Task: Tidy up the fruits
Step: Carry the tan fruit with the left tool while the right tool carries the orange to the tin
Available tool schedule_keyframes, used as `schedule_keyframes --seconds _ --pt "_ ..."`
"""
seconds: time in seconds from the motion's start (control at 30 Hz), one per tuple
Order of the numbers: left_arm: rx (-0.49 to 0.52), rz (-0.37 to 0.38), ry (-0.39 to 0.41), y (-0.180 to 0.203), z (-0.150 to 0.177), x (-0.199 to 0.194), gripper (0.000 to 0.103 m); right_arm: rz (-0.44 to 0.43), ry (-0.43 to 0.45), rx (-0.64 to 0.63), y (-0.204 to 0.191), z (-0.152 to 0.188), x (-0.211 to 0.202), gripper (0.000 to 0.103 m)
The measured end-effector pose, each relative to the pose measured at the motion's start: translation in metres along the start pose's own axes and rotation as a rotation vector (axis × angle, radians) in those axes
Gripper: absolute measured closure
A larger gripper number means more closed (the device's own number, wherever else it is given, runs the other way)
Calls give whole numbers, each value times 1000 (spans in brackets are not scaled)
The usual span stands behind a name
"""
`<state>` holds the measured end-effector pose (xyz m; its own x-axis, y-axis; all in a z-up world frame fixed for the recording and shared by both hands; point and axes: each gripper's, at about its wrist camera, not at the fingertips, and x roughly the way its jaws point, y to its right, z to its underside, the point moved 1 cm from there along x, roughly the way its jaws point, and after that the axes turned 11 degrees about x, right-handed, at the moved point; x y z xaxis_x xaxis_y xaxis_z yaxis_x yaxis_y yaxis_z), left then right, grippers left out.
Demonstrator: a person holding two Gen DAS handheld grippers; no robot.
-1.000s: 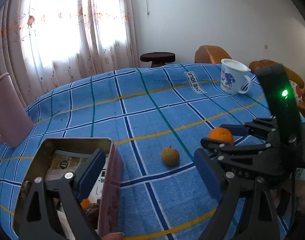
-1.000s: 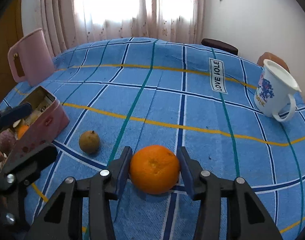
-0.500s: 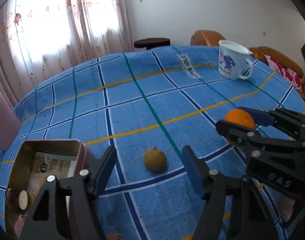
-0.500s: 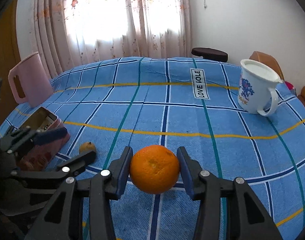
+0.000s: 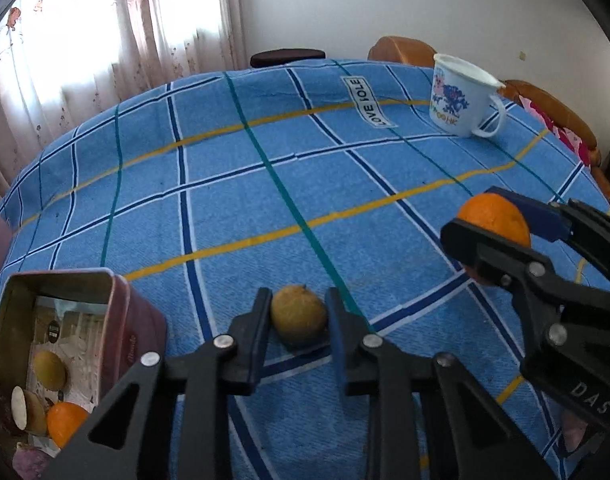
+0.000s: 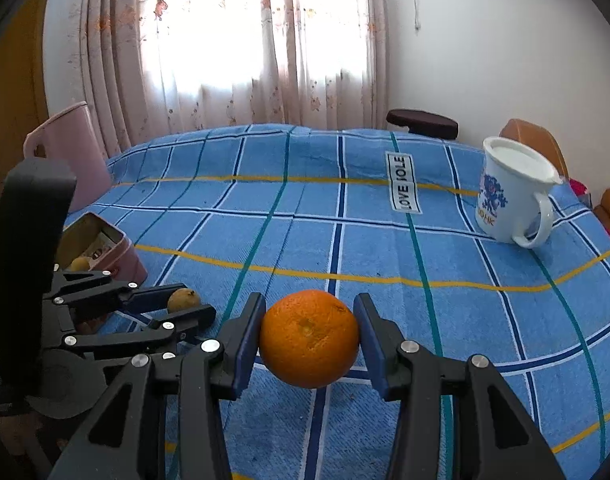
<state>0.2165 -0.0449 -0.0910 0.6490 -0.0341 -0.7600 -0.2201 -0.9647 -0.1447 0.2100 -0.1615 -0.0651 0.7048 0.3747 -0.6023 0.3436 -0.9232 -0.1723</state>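
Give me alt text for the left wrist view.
The left gripper brackets a small brown fruit on the blue plaid tablecloth. A tin holding fruit sits left; the right gripper grips an orange.

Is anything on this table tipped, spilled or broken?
Nothing stands out. The mug stands upright and dry, the tin sits flat with fruit inside. The right tool grips a whole orange, and the left tool brackets an intact brown fruit.
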Motion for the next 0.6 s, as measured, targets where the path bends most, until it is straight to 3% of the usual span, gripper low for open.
schedule_keyframes --seconds 0.6 --pt "30 -81 173 11 3 -37 75 -16 150 -29 -5 1 -29 55"
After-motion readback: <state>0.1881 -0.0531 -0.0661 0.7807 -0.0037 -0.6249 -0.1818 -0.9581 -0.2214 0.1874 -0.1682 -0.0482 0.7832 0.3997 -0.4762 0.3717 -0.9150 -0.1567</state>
